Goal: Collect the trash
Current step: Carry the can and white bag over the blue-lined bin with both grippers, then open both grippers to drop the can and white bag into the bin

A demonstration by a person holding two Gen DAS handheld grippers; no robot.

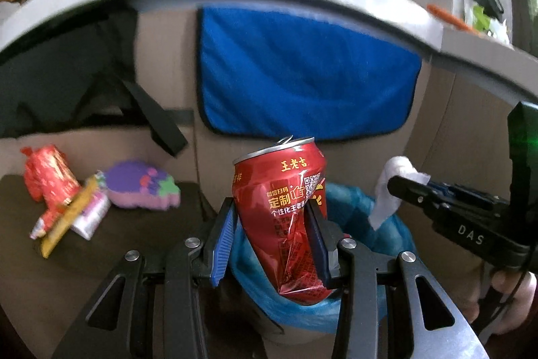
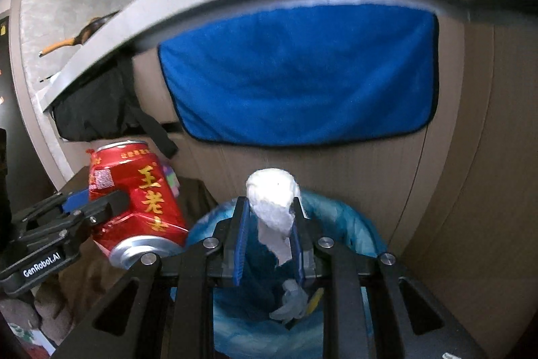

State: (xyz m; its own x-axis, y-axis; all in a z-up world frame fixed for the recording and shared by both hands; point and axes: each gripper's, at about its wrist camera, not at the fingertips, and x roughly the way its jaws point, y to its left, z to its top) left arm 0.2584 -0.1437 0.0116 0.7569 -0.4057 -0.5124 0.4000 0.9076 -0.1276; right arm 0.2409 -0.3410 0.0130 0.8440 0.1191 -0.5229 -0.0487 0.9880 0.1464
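reading 王老吉 on dented red can point(image 1: 282, 217) in left claw point(image 1: 274, 238)

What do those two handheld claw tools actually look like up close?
Both are black metal frames with triangular cut-outs and round silver bolts. Each finger carries a ribbed blue pad. The left gripper bears white "GenRobot.AI" lettering on its side; the right gripper shows "DAS" in white, with a thin black cable and a green glow on its body. A bare hand grips its handle; no sleeve shows.
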